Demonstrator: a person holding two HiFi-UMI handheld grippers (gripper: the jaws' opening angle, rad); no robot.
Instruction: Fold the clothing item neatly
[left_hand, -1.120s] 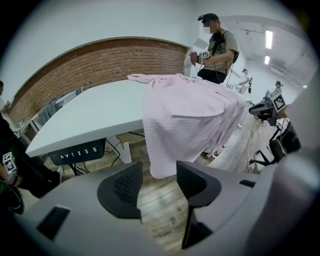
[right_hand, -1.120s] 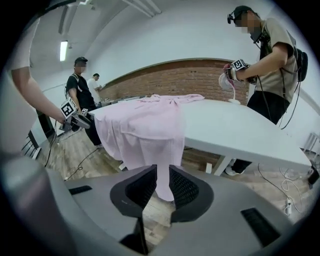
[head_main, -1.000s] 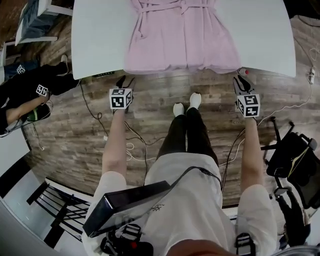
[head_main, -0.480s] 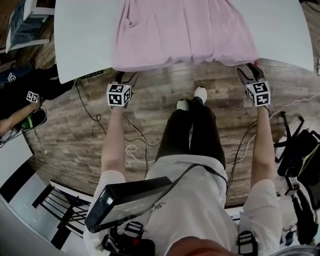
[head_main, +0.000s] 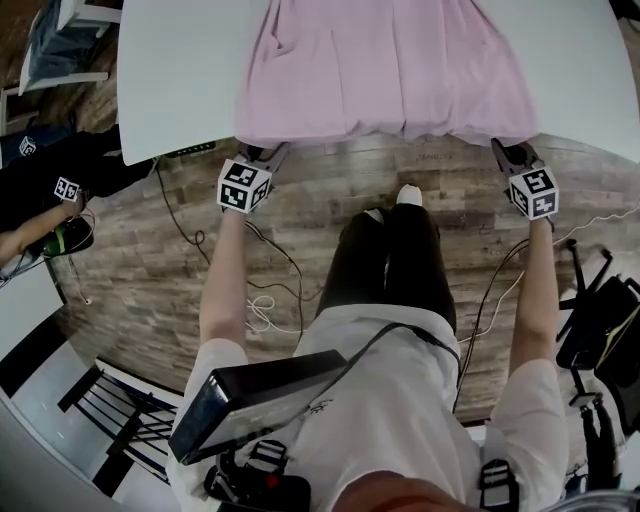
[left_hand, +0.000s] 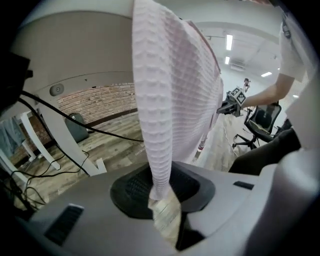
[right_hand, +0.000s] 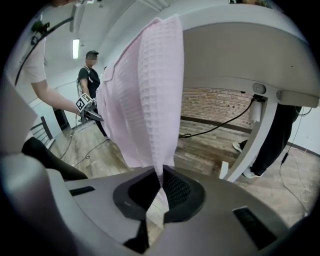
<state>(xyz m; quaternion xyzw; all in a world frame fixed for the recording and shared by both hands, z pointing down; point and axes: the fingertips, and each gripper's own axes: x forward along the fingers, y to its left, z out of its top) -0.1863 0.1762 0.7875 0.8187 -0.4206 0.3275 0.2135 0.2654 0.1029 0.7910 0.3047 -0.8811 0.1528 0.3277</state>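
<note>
The pink garment (head_main: 390, 70) lies spread flat on the white surface (head_main: 180, 80), filling the 12 o'clock part of the head view. Its hem (head_main: 400, 132) droops over the near edge above the wooden floor (head_main: 320, 190). No fold shows anywhere on it, so the folding looks to be at its very start, with only the taking of the two hem corners under way. The right tongs (head_main: 510, 152) are at the garment's 5 o'clock corner. In the right gripper view they (right_hand: 159, 192) are pressed together, pinching the waffle-textured cloth, which rises taut from the pads toward the edge of the surface. The left tongs (head_main: 262, 152) are at the 7 o'clock corner. In the left gripper view they (left_hand: 162, 195) have just been closing, and the corner of the hem hangs down between them. A gap is visible between the jaws, so by my reading they stand partly spread around the cloth, not clamped on it. What is left, I judge, is to finish that left pinch, carry the hem toward 12 o'clock for a first fold, and then make every further fold.
</note>
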